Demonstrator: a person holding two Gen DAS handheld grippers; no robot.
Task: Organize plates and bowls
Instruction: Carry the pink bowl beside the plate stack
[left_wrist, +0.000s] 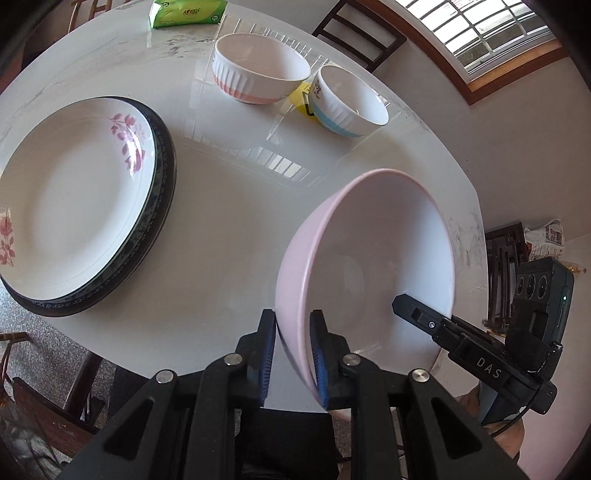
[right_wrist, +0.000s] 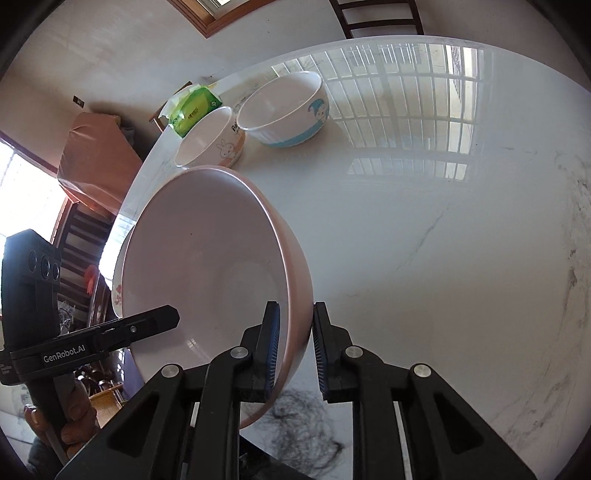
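Pink melamine filled our left wrist view: the pink bowl (left_wrist: 369, 266) hung tilted over the table (left_wrist: 229, 206), its near rim clamped between the left gripper (left_wrist: 293, 354) jaws, while the right gripper (left_wrist: 410, 308), marked "DAS", bit the opposite rim. We judged the stacked plates (left_wrist: 77, 199) to the left and two small bowls far off

From the right wrist, the right gripper (right_wrist: 295, 347) pinched the pink bowl (right_wrist: 207, 269); the left gripper (right_wrist: 162, 317) read "GenRobot.AI"

pink bowl (left_wrist: 369, 258) tilted above table, floral plate (left_wrist: 74, 195) stacked on dark-rimmed plate (left_wrist: 162, 184), two ribbed bowls beyond.
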